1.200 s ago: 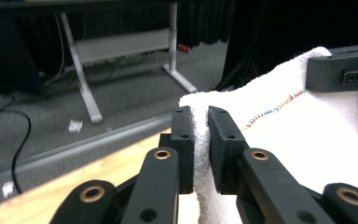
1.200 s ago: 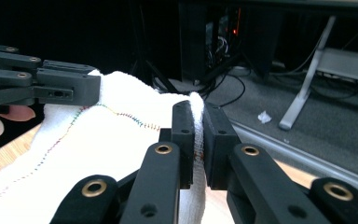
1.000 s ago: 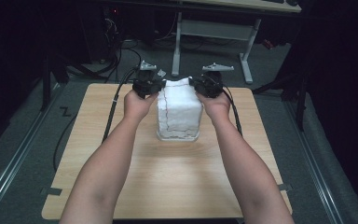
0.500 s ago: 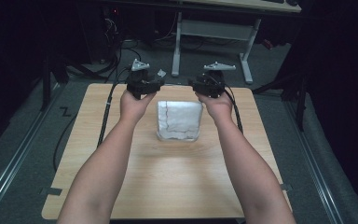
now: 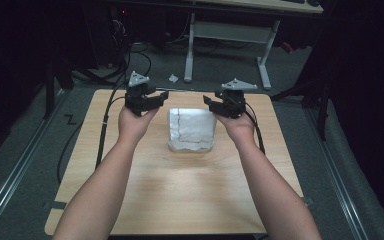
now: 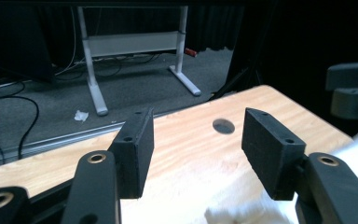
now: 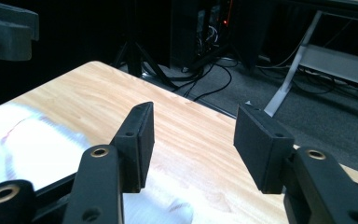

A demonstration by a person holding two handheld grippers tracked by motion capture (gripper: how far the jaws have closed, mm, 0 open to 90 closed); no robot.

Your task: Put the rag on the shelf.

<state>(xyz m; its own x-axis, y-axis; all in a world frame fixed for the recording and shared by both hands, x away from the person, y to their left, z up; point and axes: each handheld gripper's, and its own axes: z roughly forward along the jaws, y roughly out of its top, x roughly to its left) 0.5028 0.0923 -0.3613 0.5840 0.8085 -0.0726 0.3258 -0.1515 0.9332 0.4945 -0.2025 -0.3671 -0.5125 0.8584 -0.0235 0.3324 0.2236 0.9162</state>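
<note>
A folded white cloth [image 5: 192,130] with a thin dark line across it lies flat on the wooden table [image 5: 190,200], a little behind its middle. My left gripper [image 5: 158,97] hovers just left of the cloth's far edge. It is open, its jaws have just been opening, and nothing is between them [image 6: 196,126]. My right gripper [image 5: 211,101] hovers at the cloth's far right corner. It is open too after just opening, with only bare table between its jaws [image 7: 193,126]. The cloth [image 7: 28,144] shows blurred beside the right jaws.
A round hole [image 6: 223,125] sits in the tabletop near the far edge. Behind the table stands a grey desk frame [image 5: 230,35] on dark carpet, with cables [image 5: 130,55] and a paper scrap [image 5: 173,77]. Metal floor rails [image 5: 10,185] run along both sides.
Both grippers were shut on the cloth's top edge and held it up. They have let go and moved apart sideways, and the cloth now lies flat.
</note>
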